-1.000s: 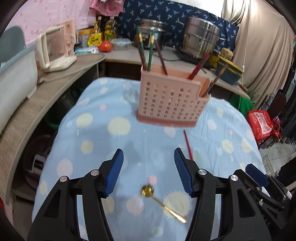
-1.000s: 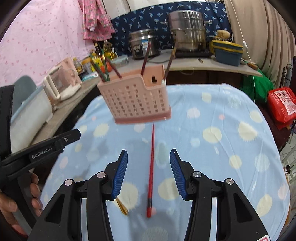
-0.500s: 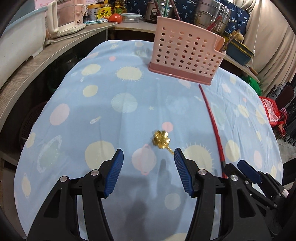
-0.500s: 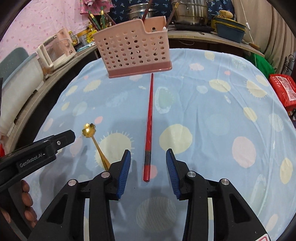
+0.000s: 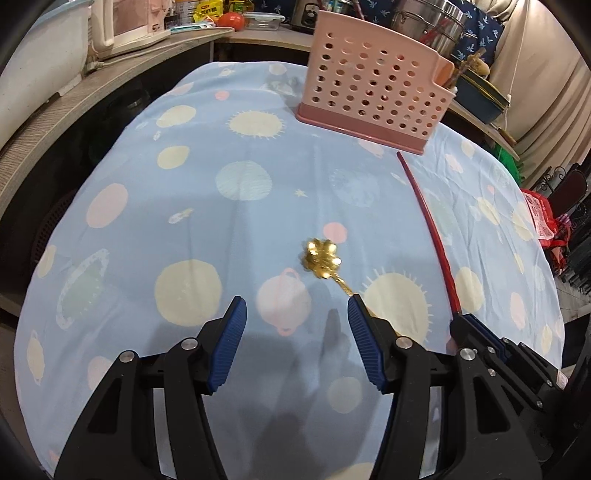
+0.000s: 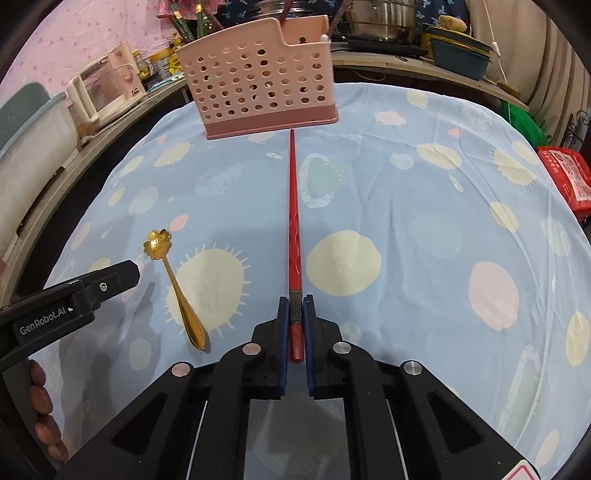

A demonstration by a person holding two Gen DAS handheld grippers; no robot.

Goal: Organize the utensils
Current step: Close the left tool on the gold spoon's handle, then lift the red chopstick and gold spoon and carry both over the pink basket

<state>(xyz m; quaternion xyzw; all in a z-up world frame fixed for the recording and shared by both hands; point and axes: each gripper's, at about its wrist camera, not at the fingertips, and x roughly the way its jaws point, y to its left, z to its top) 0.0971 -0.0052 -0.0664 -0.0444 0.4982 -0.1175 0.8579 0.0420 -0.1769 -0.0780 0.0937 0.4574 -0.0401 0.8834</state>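
A red chopstick [image 6: 294, 218] lies on the table, its tip near the pink perforated utensil basket [image 6: 258, 85]. My right gripper [image 6: 295, 317] is shut on the chopstick's thick near end, low at the cloth. A gold flower-shaped spoon [image 6: 173, 280] lies to the left. In the left wrist view the spoon [image 5: 325, 260] lies just ahead of my open left gripper [image 5: 295, 321], its handle running under the right finger. The chopstick [image 5: 432, 236], the basket [image 5: 373, 88] and the right gripper [image 5: 476, 328] show there too. The basket holds several chopsticks.
The round table has a blue cloth with pastel dots [image 6: 424, 206]. A wooden counter behind carries a pink appliance [image 6: 107, 92], steel pots [image 6: 384, 18] and stacked bowls [image 6: 461, 51]. A red bag [image 6: 565, 173] sits off the table's right edge.
Both grippers came down toward the table. My right gripper closed on the near end of the red chopstick. My left gripper moved nearer the gold spoon and stays open.
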